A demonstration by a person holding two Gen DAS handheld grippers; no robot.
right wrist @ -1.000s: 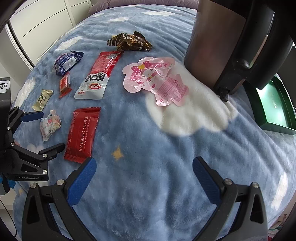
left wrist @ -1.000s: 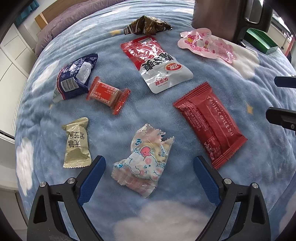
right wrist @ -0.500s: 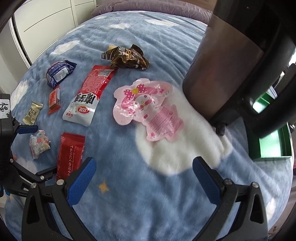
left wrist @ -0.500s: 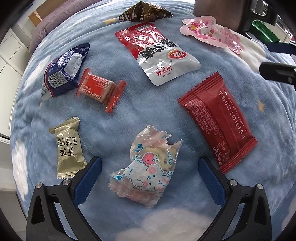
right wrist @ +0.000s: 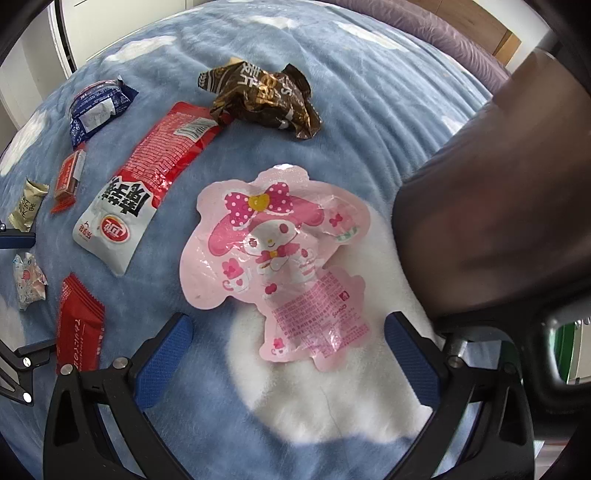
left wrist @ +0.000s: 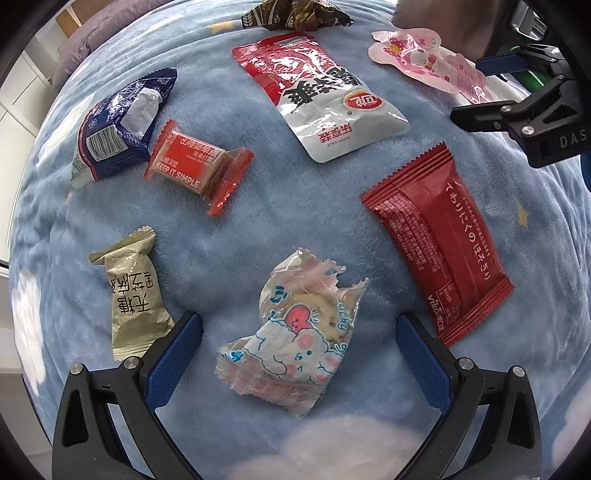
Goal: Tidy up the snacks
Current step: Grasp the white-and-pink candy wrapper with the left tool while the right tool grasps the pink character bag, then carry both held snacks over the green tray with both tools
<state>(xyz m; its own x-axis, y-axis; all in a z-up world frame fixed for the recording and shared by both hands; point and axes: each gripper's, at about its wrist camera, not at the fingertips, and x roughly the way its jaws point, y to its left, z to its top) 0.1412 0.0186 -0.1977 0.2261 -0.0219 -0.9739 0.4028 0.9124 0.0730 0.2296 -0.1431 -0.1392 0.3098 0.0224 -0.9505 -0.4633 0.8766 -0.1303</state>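
Several snack packs lie on a blue cloud-print blanket [left wrist: 266, 206]. My left gripper [left wrist: 295, 347] is open and empty, its jaws either side of a clear cartoon-print pack [left wrist: 295, 332]. Around it lie a beige candy [left wrist: 135, 295], a small red bar [left wrist: 192, 162], a blue pack [left wrist: 118, 125], a red-and-white pouch [left wrist: 325, 99] and a red wafer pack [left wrist: 439, 243]. My right gripper [right wrist: 288, 347] is open and empty just above the lower end of a pink character pouch [right wrist: 280, 254]. A brown wrapper [right wrist: 262, 99] lies beyond it.
A dark brown chair back [right wrist: 491, 229] with black frame stands close on the right of the right gripper. A green box [right wrist: 569, 350] shows behind it. White cabinets [right wrist: 74, 29] stand past the blanket's far left edge.
Both grippers moved forward and down. The left closed in on the cartoon-print pack. The right swung toward the pink pouch, which now sits between its jaws.
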